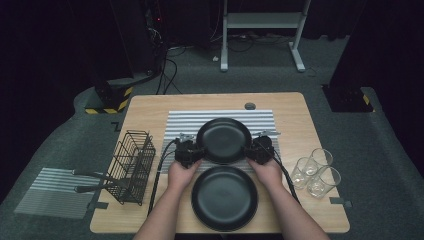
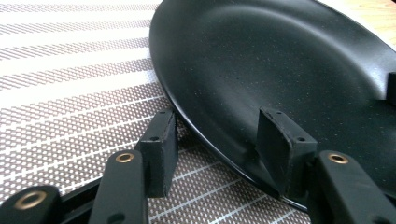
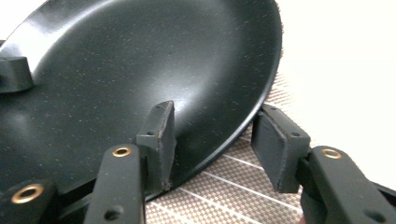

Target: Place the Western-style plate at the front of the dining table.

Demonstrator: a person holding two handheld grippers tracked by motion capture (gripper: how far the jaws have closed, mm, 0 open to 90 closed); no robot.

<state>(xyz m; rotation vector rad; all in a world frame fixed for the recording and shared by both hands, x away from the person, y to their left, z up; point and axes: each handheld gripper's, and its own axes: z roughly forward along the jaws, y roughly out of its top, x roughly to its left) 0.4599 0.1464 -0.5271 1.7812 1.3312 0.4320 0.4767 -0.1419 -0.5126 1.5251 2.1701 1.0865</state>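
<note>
A black plate (image 1: 223,140) lies on the striped mat (image 1: 220,117) in the middle of the table. My left gripper (image 1: 199,151) is at its left rim and my right gripper (image 1: 253,148) at its right rim. In the left gripper view the plate (image 2: 280,70) has its rim running between the left gripper's (image 2: 219,140) spread jaws, one pad over the mat (image 2: 70,93) and one over the plate's inside. In the right gripper view the right gripper (image 3: 215,135) straddles the rim of the plate (image 3: 140,60) the same way. No pad presses on the rim. A second black plate (image 1: 224,198) lies nearer, between the forearms.
A black wire basket (image 1: 131,165) stands at the table's left edge, with dark handles sticking out to its left. Three clear glasses (image 1: 317,172) stand at the right edge. Another striped mat (image 1: 55,192) lies on the floor at the left.
</note>
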